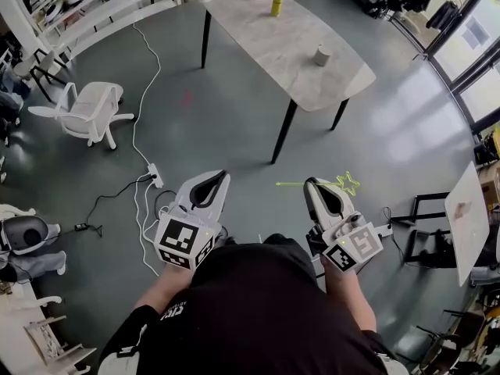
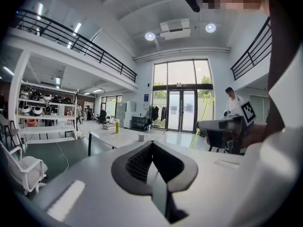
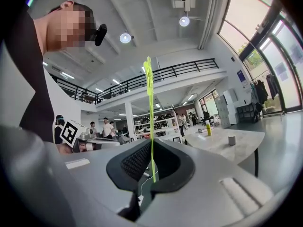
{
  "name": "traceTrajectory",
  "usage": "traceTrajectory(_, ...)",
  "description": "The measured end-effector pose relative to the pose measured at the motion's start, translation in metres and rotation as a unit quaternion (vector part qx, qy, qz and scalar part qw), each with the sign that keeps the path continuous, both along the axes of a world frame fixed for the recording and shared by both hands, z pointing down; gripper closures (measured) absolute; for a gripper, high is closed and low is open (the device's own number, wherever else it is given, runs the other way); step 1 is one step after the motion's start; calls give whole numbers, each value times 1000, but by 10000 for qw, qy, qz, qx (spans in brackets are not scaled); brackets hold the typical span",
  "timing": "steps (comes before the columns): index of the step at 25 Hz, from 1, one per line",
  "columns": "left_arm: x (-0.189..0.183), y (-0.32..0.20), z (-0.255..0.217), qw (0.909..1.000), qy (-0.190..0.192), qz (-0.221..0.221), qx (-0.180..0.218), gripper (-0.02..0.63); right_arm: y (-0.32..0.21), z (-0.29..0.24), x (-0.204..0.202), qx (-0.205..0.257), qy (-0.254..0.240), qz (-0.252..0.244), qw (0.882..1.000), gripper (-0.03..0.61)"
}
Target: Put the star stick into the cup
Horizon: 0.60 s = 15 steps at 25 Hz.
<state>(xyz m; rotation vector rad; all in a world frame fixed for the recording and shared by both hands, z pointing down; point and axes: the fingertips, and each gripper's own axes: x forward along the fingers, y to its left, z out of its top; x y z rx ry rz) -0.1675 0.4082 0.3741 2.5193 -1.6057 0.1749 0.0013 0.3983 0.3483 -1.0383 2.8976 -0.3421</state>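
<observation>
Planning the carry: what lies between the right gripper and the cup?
In the head view, only bare floor, then the near edge of the table and its bare top, separate the right gripper, shut on the star stick, from the cup.

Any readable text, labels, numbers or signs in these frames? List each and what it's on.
Nothing reads clearly.
left marker cube, right marker cube: black-and-white square patterns, no letters.
white print on the person's black shirt: creased, unreadable.
blue sign beside the glass doors: too small.
yellow bottle on the table: label too small.
star stick: no print seen.
</observation>
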Motion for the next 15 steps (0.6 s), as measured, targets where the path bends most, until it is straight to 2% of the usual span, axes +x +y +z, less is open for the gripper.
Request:
traceTrajectory(4, -10, 10, 8, 9999, -103, 122, -48, 611, 3, 6, -17, -157, 30, -15, 9999, 554)
traceTrajectory(9, -24, 5, 21, 9998, 13, 58, -201, 611, 7, 18, -35, -355, -35, -131, 9993, 554)
traceTrajectory(15, -27, -18, 25, 9996, 77, 62, -271, 611, -19, 30, -38, -695, -231, -170, 9972, 552)
